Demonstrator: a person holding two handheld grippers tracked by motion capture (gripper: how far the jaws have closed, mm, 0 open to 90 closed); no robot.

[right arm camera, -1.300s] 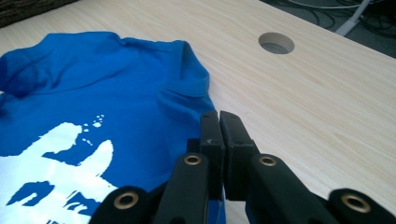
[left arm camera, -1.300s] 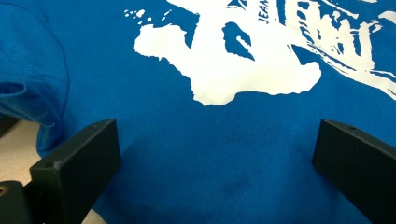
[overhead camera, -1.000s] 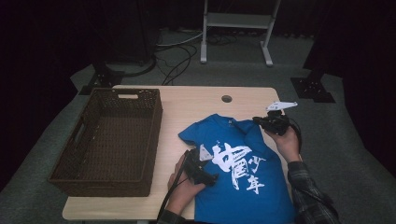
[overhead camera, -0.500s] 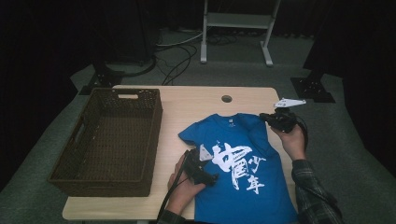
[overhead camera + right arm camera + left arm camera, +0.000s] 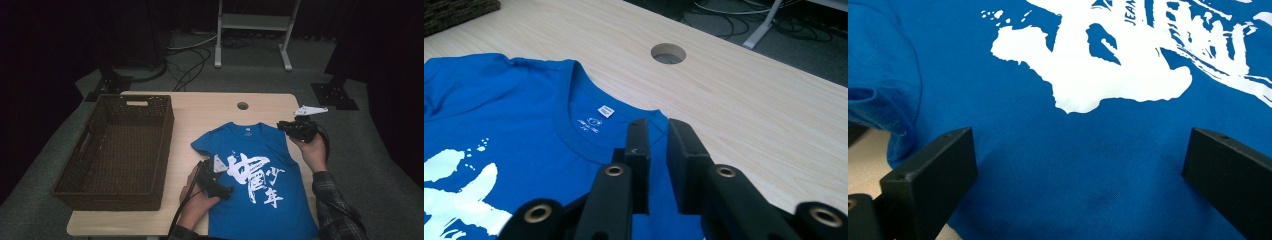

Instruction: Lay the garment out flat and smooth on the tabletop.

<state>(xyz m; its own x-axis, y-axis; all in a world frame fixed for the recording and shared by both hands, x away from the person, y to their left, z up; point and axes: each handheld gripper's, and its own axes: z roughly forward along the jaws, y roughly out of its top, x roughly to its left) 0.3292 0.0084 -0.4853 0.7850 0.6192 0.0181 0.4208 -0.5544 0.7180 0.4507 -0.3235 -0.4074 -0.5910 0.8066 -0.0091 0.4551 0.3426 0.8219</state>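
- Shirt (image 5: 260,185), blue with a white brush-stroke print, lies flat and face up on the right half of the wooden table (image 5: 200,120).
- Its long axis in the high view runs from about 11 o'clock to 5 o'clock: the collar points up toward the far edge, and the hem reaches the near edge at bottom right.
- The collar, with a small white label inside it, sits at 6 o'clock of the round cable hole (image 5: 243,106) in the tabletop, near it but apart.
- One short sleeve spreads toward 9 o'clock, on the basket side; the other lies toward 3 o'clock, under the right gripper (image 5: 289,128).
- The right gripper hovers at the shirt's shoulder, at 2 o'clock of the print. In the right gripper view (image 5: 658,137) its jaws stand nearly together with a thin gap between them; they have just been opening a little. No cloth is caught in the gap; blue fabric shows below them.
- The left gripper (image 5: 222,187) rests at the shirt's left edge, at 9 o'clock of the print. In the left gripper view (image 5: 1078,170) its jaws stand wide apart, with flat cloth between them and nothing pinched.
- A rumpled sleeve fold lies at 10 o'clock in that view.
- A dark woven basket (image 5: 165,150) stands at 9 o'clock of the shirt, well apart.
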